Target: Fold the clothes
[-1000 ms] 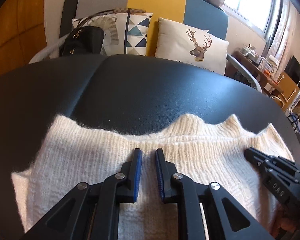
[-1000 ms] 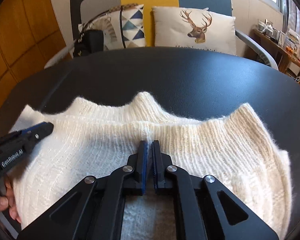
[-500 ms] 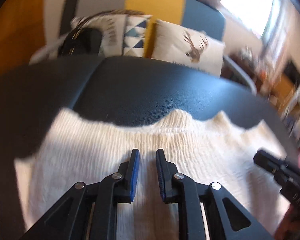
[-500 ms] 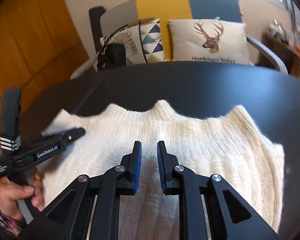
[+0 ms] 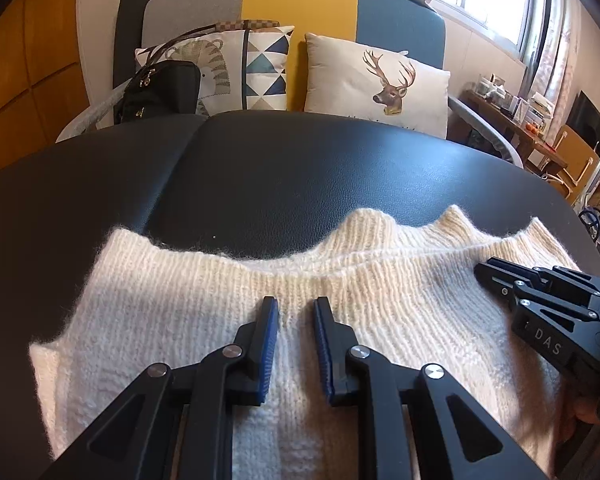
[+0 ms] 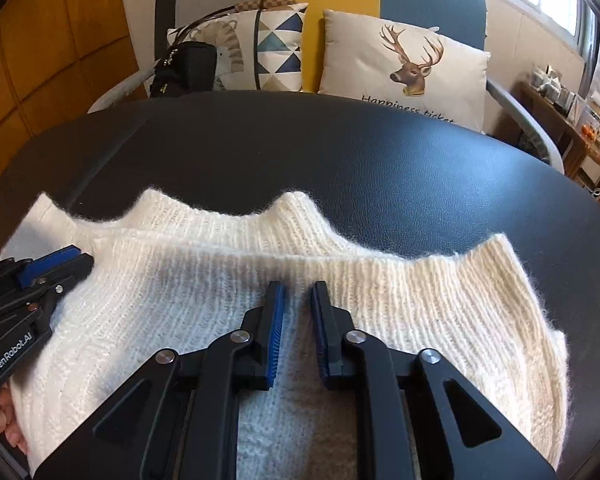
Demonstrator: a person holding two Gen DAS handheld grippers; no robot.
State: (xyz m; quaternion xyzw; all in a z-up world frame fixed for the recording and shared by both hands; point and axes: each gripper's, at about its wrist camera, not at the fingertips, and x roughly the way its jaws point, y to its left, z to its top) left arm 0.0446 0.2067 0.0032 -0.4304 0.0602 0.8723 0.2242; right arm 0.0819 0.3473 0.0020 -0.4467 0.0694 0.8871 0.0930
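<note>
From the left wrist camera we see our left gripper (image 5: 296, 310) poised over a cream knitted sweater (image 5: 204, 304), its blue-padded jaws a little apart with no fold of knit pinched between them. The sweater lies spread on a black padded surface (image 5: 300, 176), scalloped edge away from us. Our right gripper (image 5: 485, 268) reaches in over the garment's right side. Beyond sit a deer cushion (image 5: 376, 84) and a black handbag (image 5: 160, 88) on a sofa.

From the right wrist camera our right gripper (image 6: 298, 292) hangs over the sweater (image 6: 420, 292), jaws slightly parted and gripping nothing. Our left gripper (image 6: 78, 258) enters at the left edge over the knit; we cannot tell its jaw gap here. Fingertips (image 6: 4, 424) show beneath it.
</note>
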